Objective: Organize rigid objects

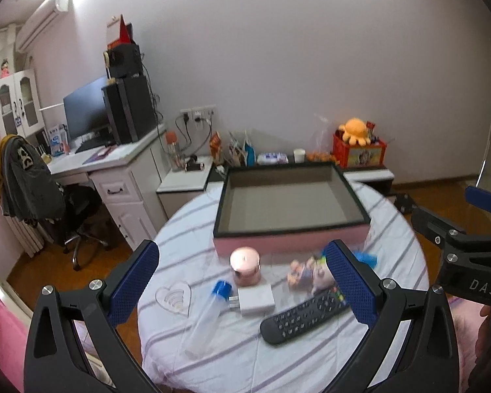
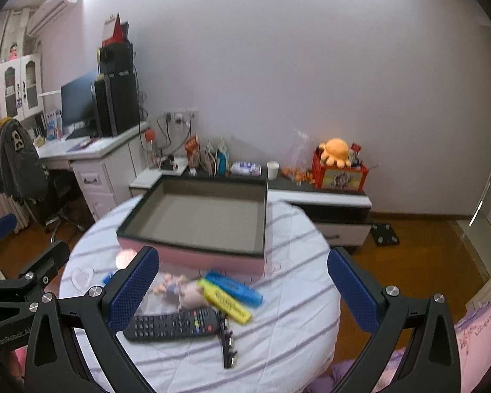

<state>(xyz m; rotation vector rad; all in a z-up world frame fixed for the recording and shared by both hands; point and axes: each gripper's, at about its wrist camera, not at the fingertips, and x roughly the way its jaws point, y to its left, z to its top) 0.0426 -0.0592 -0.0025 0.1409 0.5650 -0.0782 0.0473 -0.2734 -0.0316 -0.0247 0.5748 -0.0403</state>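
Observation:
A pink box (image 1: 288, 245) (image 2: 193, 257) with a dark rim and an empty grey inside stands at the far part of the round striped table (image 1: 245, 360) (image 2: 294, 327). In front of it lie a pink candle jar (image 1: 245, 267), a clear tube with a blue cap (image 1: 209, 314), a white charger (image 1: 256, 299), a black remote (image 1: 304, 316) (image 2: 173, 324), a small figurine (image 1: 306, 273) (image 2: 180, 290), yellow and blue highlighters (image 2: 230, 294), and a black hair clip (image 2: 227, 344). My left gripper (image 1: 242, 286) hovers open above these. My right gripper (image 2: 242, 290) is open too.
A clear heart-shaped dish (image 1: 175, 296) lies at the table's left edge. Beyond the table are a white desk (image 1: 114, 163) with a monitor, an office chair (image 1: 49, 196), and a low cabinet (image 2: 327, 206) carrying snacks and a red toy box. Wood floor (image 2: 409, 255) lies to the right.

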